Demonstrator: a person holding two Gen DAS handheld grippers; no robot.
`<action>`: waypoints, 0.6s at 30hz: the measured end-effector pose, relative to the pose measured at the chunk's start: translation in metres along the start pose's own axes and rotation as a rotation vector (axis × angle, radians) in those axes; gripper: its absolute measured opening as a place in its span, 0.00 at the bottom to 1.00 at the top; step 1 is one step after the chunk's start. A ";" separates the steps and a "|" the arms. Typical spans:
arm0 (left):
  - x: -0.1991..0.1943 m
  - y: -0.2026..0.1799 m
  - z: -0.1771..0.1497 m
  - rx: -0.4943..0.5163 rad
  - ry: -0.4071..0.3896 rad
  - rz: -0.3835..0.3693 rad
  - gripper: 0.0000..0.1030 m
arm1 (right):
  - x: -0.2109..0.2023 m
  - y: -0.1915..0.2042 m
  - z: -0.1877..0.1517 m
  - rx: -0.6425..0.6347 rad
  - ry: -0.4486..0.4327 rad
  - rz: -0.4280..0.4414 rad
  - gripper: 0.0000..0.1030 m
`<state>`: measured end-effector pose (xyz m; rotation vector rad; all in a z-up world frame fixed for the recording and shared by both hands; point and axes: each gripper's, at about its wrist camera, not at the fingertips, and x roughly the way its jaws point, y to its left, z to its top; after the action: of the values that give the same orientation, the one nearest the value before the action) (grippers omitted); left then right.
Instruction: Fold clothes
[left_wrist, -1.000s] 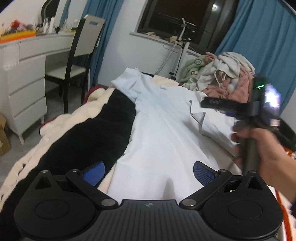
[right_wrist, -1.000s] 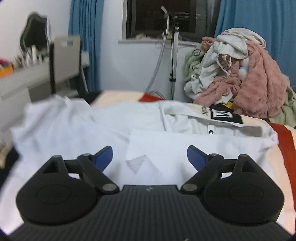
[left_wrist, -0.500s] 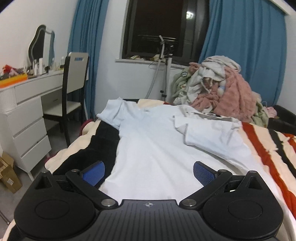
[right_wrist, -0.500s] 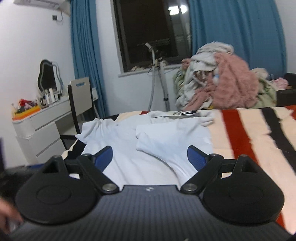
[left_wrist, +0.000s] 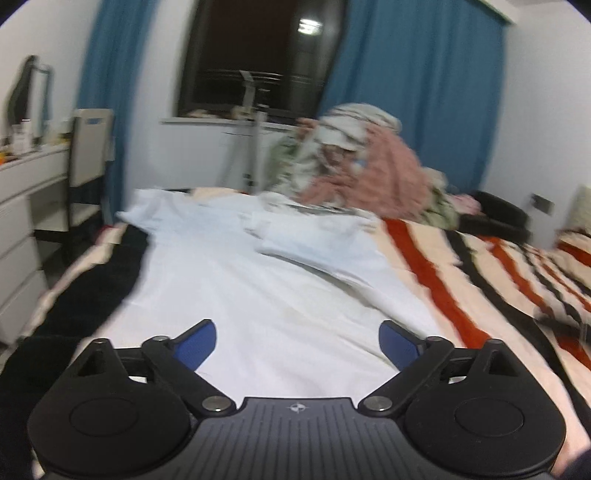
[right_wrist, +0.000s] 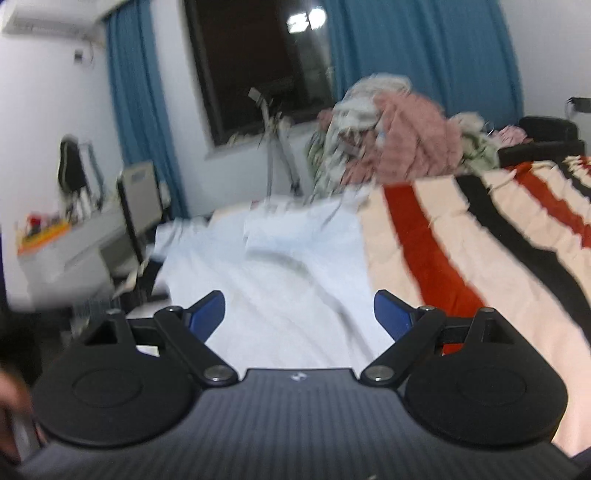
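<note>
Now the white shirt (left_wrist: 236, 295) lies spread along the bed (left_wrist: 480, 280), on a blanket with red, black and cream stripes (right_wrist: 461, 251). Its right sleeve is folded inward over the body of the shirt, and its left sleeve (left_wrist: 147, 210) is spread out toward the far left, near the edge of the bed. Both views are blurred, so the small details of the cloth are not clear.

The left gripper (left_wrist: 297, 338) is above the near end of the shirt, with its blue fingers (left_wrist: 195, 341) wide apart and nothing between them. The right gripper (right_wrist: 299, 314) is also over the near part of the shirt, close to its right edge; its fingers (right_wrist: 391, 314) are apart too and hold nothing.

At the far end of the bed there is a pile of clothes (left_wrist: 362, 166), pink, white and green. Behind it are blue curtains (left_wrist: 413, 92) and a dark window (left_wrist: 258, 55). On the far left stand a white counter with drawers (left_wrist: 22, 206) and a chair (left_wrist: 88, 158). A mirror (left_wrist: 26, 92) stands on that counter.
</note>
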<state>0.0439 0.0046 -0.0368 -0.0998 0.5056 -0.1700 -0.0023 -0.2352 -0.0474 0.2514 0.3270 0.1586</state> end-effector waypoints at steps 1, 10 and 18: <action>0.001 -0.009 -0.003 0.006 0.018 -0.035 0.85 | -0.006 -0.009 0.008 0.024 -0.035 -0.009 0.86; 0.034 -0.119 -0.028 0.017 0.201 -0.344 0.60 | -0.050 -0.116 0.039 0.250 -0.253 -0.233 0.87; 0.084 -0.209 -0.077 0.082 0.362 -0.534 0.51 | -0.030 -0.151 0.029 0.388 -0.203 -0.229 0.87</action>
<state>0.0501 -0.2206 -0.1147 -0.1235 0.8250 -0.7400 -0.0035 -0.3917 -0.0523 0.6060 0.1803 -0.1582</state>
